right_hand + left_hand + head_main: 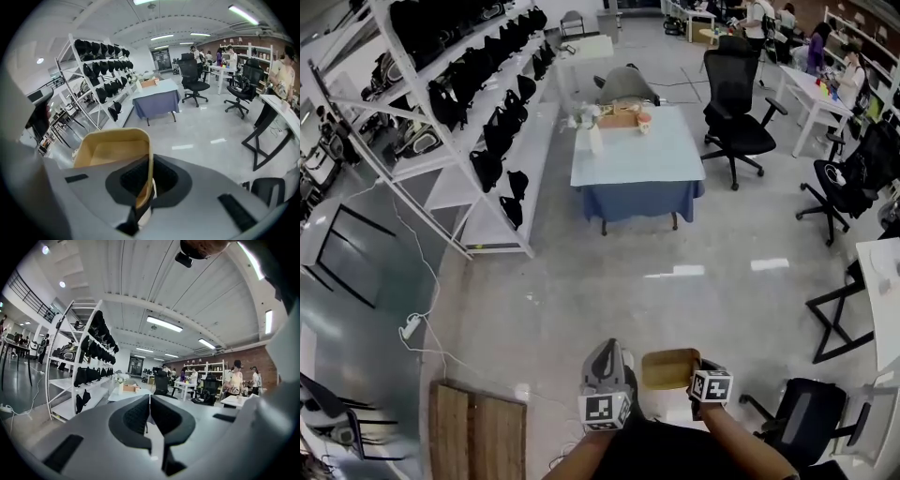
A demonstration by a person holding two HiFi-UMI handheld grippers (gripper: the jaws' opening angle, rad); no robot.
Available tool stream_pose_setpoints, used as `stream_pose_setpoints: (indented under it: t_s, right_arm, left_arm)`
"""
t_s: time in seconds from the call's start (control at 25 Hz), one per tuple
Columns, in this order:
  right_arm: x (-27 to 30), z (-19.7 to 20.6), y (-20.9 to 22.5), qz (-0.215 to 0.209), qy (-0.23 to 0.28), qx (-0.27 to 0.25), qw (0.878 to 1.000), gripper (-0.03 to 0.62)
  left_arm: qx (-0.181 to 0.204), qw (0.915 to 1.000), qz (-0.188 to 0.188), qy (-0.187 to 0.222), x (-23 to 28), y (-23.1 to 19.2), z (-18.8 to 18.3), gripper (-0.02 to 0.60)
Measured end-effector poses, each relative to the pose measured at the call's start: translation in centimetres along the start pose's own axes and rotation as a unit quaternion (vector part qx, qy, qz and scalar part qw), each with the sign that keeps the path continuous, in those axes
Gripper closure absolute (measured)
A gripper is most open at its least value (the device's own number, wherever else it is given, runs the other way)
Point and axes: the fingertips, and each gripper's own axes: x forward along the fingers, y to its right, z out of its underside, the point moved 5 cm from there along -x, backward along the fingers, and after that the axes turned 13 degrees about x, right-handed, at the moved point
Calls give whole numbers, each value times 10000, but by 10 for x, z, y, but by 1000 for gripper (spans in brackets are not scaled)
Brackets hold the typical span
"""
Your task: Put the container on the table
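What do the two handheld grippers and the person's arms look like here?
Left gripper and right gripper are alike: smooth grey shells, black ribbed pads, each with a white cube bearing black square markers. The person wears a black top.

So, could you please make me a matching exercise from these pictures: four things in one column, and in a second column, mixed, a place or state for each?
Column one
1. container
2. left tongs
3. table
4. black office chair

Column two
A. stands at the table's right side in the head view
B. shut, with nothing between
C. pinched by one wall in the right tongs
D. far ahead, not yet reached

Pairs: 1-C, 2-B, 3-D, 4-A
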Motion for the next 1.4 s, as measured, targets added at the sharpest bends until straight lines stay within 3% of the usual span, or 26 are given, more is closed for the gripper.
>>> stream_pose_setpoints:
  t_s: [0.36,0.64,0.76,1.04,1.4]
  right_arm:
    - [64,-104,-46,231,122,-6,9997,589]
    - [104,-160,-75,396,167,103,9990,589]
    - [121,-179,-84,472,185,176,9986,589]
    - [134,-221,-87,621,420,487,9960,589]
    - [156,-275,-71,748,550,600,9939,589]
  left_arm:
    - [62,9990,423,-156,126,-75,-10,574]
    - [-519,9961,663,-249,196,-124,-6,574]
    - [-452,9961,727,-232,225,-144,-5,574]
    - [-232,9953,938,-103,268,-168,-16,574]
    - [-530,9949,845,-155,302,-176,-16,574]
